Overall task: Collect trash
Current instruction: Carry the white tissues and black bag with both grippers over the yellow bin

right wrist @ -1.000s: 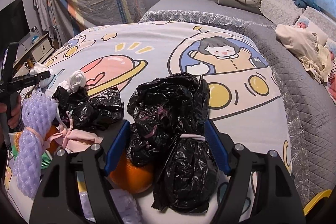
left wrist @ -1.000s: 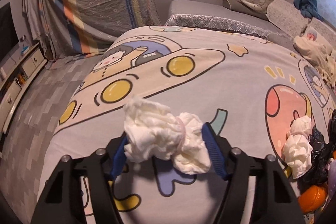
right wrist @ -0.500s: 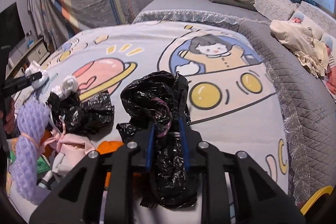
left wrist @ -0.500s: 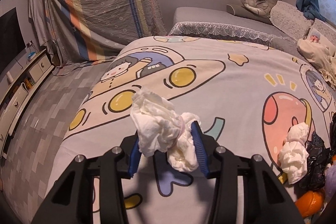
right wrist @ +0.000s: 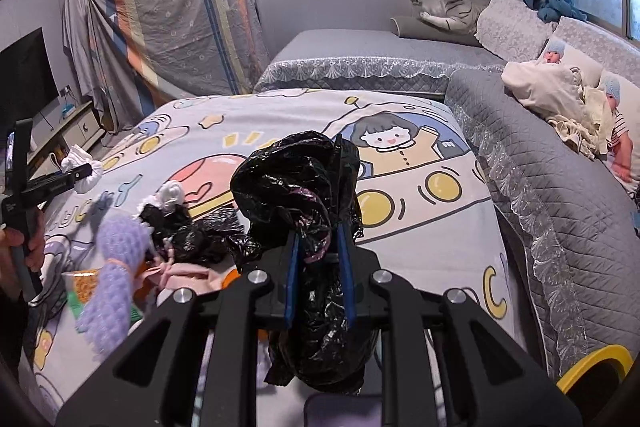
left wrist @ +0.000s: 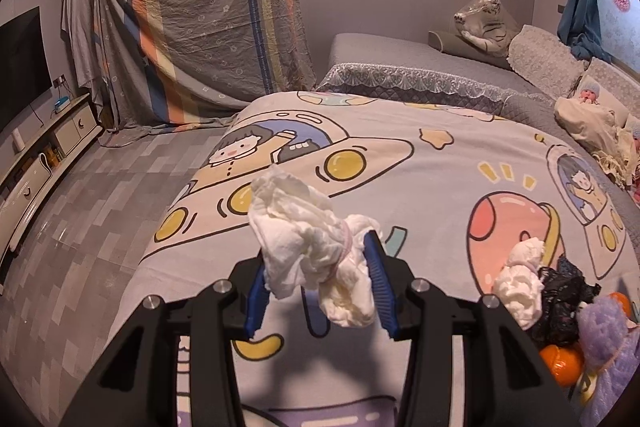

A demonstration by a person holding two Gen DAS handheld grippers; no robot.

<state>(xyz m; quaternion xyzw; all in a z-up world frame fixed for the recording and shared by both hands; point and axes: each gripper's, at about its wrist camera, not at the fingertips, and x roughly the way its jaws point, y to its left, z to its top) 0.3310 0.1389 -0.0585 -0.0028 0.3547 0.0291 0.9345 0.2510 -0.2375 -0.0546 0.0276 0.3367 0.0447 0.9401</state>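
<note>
Two pieces were held: white tissue wad (left wrist: pixel 316 259) by left hand-held gripper (left wrist: pixel 320 287), black bag (right wrist: pixel 308 227) by right hand-held gripper (right wrist: pixel 320 279); a bin was judged needed next.

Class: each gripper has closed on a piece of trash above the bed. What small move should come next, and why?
Probably carry both away to a bin: the left gripper pinches the white tissue wad and the right gripper clamps the black plastic bag, both clear of the cartoon bedspread. No bin is identifiable.
</note>
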